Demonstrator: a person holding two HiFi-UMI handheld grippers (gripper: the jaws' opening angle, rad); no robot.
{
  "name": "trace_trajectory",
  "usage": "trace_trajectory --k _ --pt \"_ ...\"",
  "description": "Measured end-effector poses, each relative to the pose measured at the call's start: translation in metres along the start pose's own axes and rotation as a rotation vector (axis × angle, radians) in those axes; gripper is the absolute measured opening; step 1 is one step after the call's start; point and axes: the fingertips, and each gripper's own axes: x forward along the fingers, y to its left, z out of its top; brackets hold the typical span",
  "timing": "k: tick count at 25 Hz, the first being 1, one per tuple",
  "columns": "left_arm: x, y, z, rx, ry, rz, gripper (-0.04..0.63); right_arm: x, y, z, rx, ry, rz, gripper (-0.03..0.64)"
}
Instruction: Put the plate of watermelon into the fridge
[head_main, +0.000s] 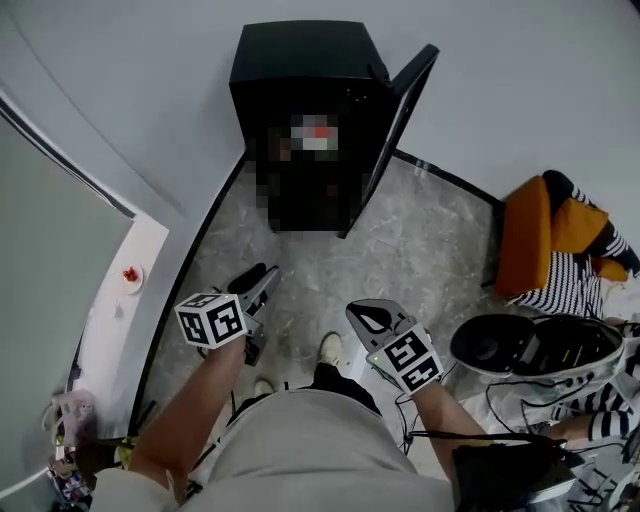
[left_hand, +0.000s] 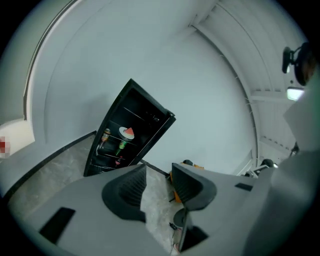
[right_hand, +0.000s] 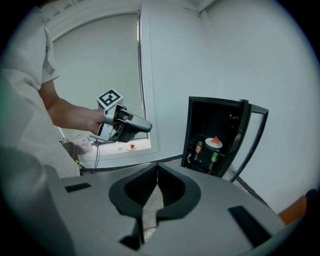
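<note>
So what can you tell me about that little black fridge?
The fridge is small, black and boxy, upright on the floor against the white wall. Its door stands wide open. Inside sits a white plate with a watermelon slice, and drinks stand near it.

Soft, even, bright light fills the room, and the white wall (head_main: 520, 90) shows no glare. In the right gripper view the pale window (right_hand: 95, 65) glows evenly. At the right edge of the left gripper view, a light (left_hand: 296, 93) burns out to white. The fridge (head_main: 310, 120) is dark inside. Shadows on the marble floor (head_main: 420, 260) are faint and soft-edged. Both gripper views bend straight lines and fall to black at the corners.
</note>
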Motion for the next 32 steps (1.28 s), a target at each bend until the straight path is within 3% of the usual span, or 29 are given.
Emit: trace_trajectory --k 3,6,15,23,32 --pt "-0.056 -0.011 -0.013 0.070 0.004 -0.041 0.130 0.004 0.039 0.009 -0.009 -0.009 -0.008 0.015" --pt "-0.111 -0.010 -0.032 0.090 0.033 -0.075 0.075 0.009 0.087 0.022 0.003 -0.030 -0.007 0.015" --pt "-0.235 -0.005 -0.083 0.141 0.073 -0.169 0.021 0.006 0.202 0.031 -0.019 -0.039 -0.055 0.015" --pt "-0.287 -0.002 -0.110 0.132 0.089 -0.202 0.021 -0.009 0.255 0.030 -0.028 -0.044 -0.092 0.015" --pt "-0.308 -0.005 -0.123 0.149 0.091 -0.255 0.023 -0.002 0.298 0.028 -0.038 -0.048 -0.080 0.014"
